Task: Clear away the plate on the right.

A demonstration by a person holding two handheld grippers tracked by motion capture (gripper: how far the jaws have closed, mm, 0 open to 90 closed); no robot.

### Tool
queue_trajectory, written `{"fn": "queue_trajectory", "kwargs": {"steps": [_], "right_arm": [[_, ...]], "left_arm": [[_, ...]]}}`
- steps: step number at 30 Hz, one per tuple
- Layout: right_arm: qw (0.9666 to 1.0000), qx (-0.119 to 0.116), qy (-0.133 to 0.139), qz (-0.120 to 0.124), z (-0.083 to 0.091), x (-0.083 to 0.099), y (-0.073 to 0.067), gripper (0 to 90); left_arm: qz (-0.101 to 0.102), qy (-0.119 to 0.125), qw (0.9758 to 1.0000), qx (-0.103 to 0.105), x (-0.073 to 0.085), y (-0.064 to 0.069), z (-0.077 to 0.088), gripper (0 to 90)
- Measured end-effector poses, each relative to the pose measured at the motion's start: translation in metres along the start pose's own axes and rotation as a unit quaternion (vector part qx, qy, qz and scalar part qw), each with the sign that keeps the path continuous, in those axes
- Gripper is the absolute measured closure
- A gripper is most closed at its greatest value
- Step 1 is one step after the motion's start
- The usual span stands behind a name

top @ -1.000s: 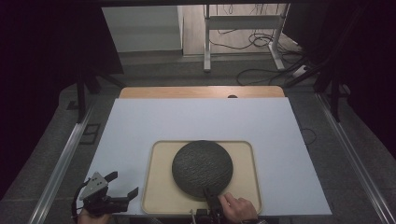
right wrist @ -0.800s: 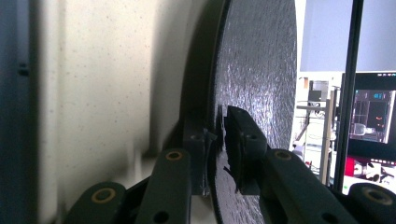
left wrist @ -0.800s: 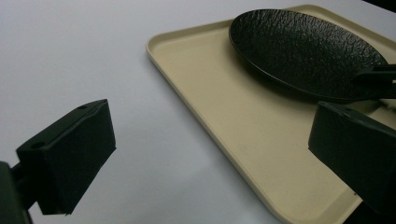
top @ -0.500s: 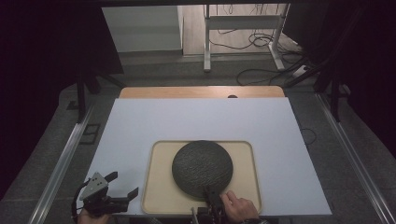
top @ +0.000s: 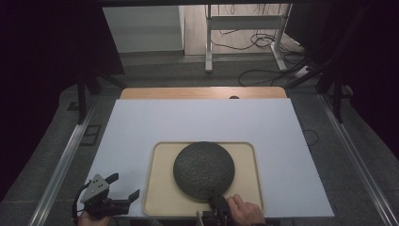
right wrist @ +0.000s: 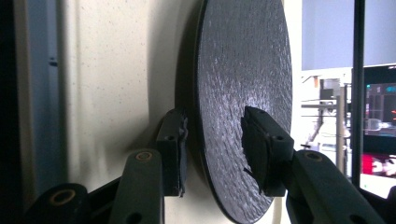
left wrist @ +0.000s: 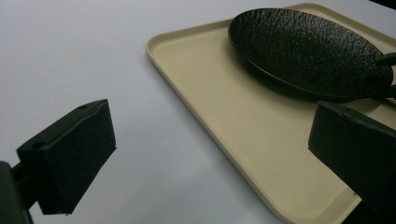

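Note:
A dark, rough-textured round plate lies on a beige tray near the table's front edge. My right gripper reaches in from the front, turned on its side, with the plate's near rim between its jaws. Its jaws have just been opening, and one pad stands off the plate's top face, so the right gripper is open. At the front left my left gripper is open and holds nothing; it points at the tray and the plate from beside the tray's left rim.
A white sheet covers the table, with a wooden strip at its far edge. Beyond are a dark floor, cables and a metal stand. Metal rails run along both sides of the table.

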State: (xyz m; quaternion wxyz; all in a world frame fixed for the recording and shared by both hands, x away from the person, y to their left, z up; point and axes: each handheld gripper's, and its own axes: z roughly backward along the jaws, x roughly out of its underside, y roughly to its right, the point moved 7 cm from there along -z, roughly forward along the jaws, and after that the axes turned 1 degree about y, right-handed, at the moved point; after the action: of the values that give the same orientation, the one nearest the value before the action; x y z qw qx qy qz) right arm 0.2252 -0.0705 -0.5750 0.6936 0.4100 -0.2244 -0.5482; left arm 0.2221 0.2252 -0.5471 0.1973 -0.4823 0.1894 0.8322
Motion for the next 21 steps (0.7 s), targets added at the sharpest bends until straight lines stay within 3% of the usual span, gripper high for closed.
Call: {"fn": "queue_trajectory", "kwargs": {"steps": [21], "right_arm": [[0.9993, -0.001, 0.019, -0.032, 0.020, 0.007, 0.013, 57.1]], "left_arm": [[0.001, -0.002, 1.0000, -0.001, 0.000, 0.000, -0.001, 0.4]]}}
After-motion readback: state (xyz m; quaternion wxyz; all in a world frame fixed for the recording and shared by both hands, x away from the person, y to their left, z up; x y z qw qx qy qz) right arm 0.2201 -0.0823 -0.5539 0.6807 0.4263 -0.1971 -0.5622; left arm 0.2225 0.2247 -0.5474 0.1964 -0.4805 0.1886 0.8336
